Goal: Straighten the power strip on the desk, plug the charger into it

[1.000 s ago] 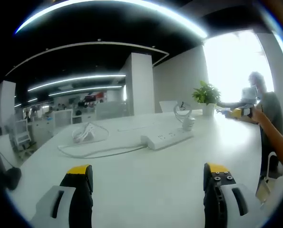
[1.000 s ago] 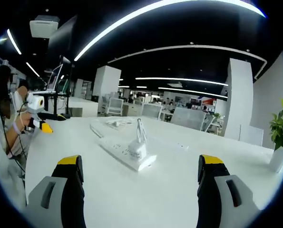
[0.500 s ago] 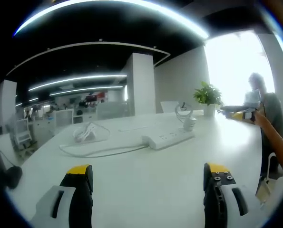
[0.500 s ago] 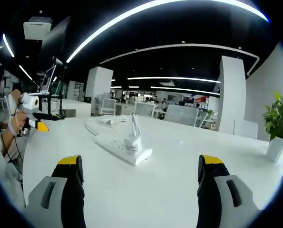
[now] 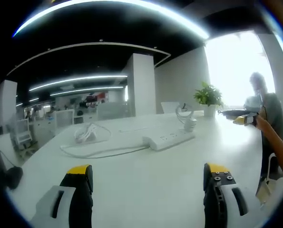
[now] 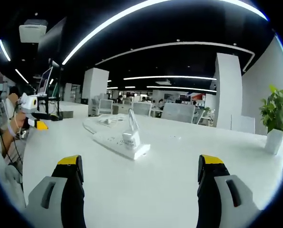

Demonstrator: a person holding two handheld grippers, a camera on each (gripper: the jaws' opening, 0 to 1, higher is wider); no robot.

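Currently both the left gripper (image 5: 148,183) and right gripper (image 6: 139,173) are held wide apart above the desk (image 5: 146,180), with nothing gripped. Further ahead, the power strip (image 5: 169,139) is seen lying on the desk, a charger (image 6: 131,138) seated at its end

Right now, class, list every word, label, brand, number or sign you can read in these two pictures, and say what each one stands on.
None can be read.
Power strip: marks beside its sockets, too small to read.
Red sign far back in the office: blurred, unreadable.
Charger on the power strip: no print can be made out.
Tongs: no print can be made out on the yellow tips.
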